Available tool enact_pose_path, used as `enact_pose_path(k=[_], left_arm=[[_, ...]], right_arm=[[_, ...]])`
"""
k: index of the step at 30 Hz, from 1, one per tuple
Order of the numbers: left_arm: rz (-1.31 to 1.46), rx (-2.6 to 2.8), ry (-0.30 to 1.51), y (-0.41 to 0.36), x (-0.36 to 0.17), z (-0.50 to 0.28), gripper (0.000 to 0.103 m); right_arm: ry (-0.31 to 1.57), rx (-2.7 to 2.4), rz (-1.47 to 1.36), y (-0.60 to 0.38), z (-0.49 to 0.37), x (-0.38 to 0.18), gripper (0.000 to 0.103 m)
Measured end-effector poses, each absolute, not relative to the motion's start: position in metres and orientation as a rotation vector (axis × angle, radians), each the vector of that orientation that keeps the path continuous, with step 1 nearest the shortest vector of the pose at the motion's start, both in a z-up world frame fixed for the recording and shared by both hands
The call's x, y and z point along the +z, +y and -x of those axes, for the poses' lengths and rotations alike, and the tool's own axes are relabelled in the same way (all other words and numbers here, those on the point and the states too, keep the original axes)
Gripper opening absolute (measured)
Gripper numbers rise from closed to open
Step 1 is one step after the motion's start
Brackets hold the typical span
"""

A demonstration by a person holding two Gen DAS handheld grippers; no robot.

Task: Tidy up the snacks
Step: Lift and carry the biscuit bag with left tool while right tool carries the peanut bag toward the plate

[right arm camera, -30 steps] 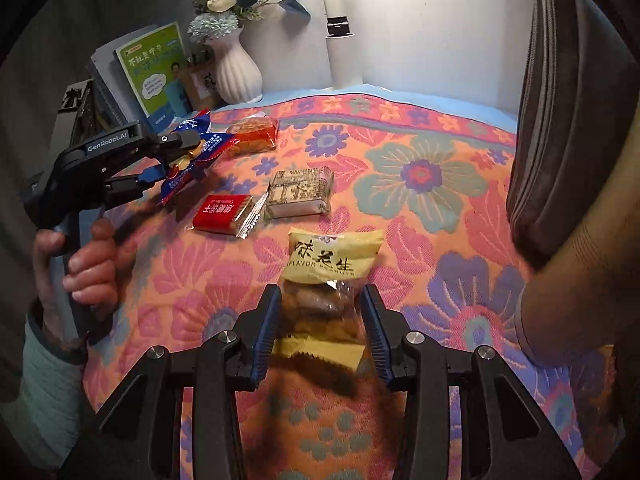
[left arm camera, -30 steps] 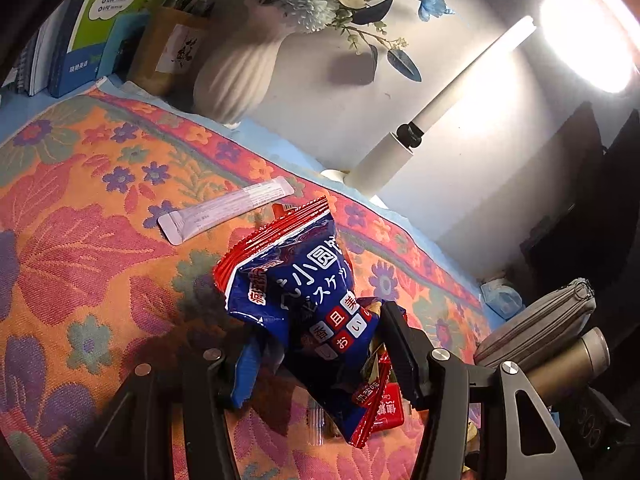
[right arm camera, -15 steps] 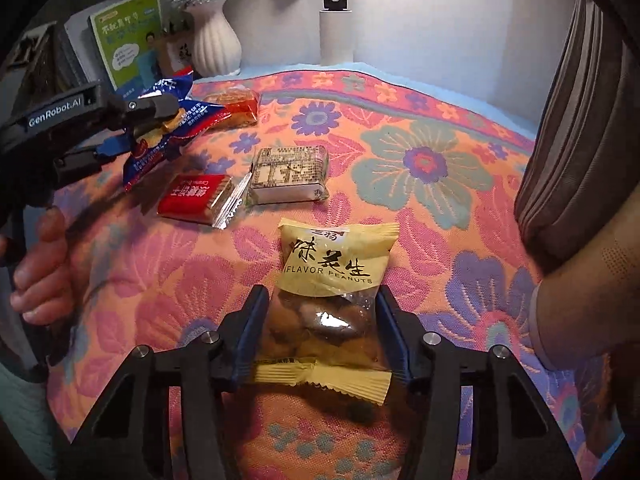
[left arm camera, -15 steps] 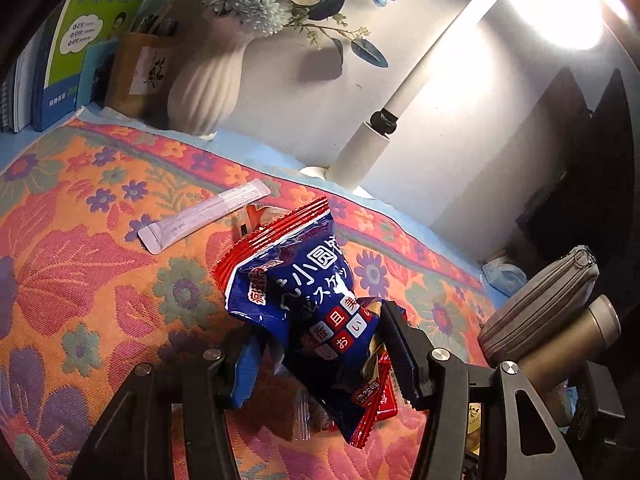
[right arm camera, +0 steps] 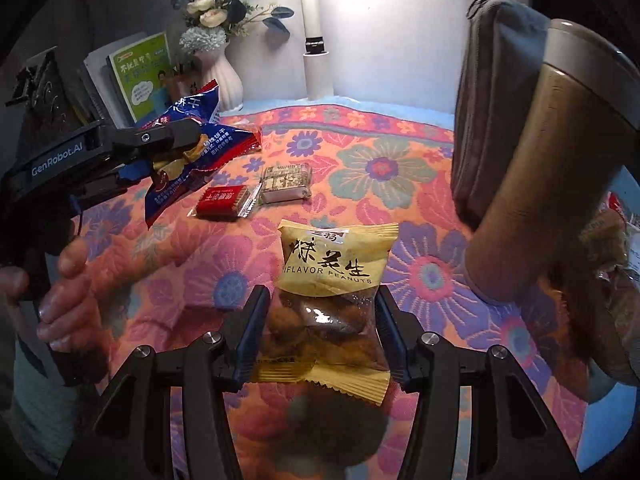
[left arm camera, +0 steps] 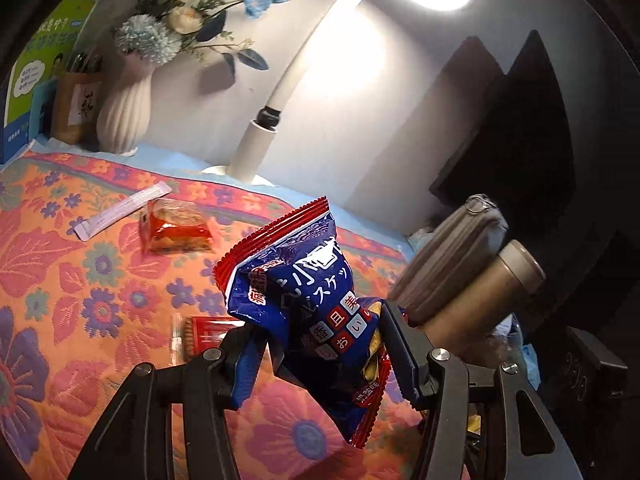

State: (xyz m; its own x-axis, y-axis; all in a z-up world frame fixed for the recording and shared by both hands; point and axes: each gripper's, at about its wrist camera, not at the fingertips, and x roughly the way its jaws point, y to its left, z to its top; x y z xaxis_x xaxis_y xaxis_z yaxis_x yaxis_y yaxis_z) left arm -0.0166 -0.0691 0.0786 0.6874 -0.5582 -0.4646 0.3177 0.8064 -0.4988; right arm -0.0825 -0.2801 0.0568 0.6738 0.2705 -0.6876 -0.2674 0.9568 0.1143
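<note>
Yellow peanut packet (right arm camera: 332,280) sits clamped in the right tool (right arm camera: 318,330); the left tool (left arm camera: 318,354) grips a blue biscuit bag (left arm camera: 304,300).

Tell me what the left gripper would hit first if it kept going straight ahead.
Probably the bare flowered cloth just ahead; the left gripper, holding the blue snack bag, points downward. Depth is unclear.
</note>
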Motion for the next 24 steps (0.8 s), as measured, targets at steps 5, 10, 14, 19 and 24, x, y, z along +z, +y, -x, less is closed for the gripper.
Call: enact_pose_path(k=[5,10,14,19,24], left_arm=[[0.348,-0.558,0.617,-0.106,0.102,0.039,0.054],[0.295,-0.619,0.607,-0.142,0.119,0.059,0.054],[0.242,-0.676,0.612,-0.177,0.13,0.072,0.054],[0.148,-0.762,0.626,-0.232,0.144,0.091,0.054],[0.072,-0.858,0.644,-0.288,0.154,0.104,0.054]], right_arm=[[0.731,0.28,-0.053,-0.31,0.104,0.071,0.051],[0.687,0.242,-0.088,-0.342,0.122,0.084,0.051],[0.645,0.19,-0.121,-0.374,0.135,0.094,0.051],[0.596,0.082,-0.183,-0.429,0.141,0.103,0.051],[0.556,0.003,-0.24,-0.487,0.137,0.114,0.051]])
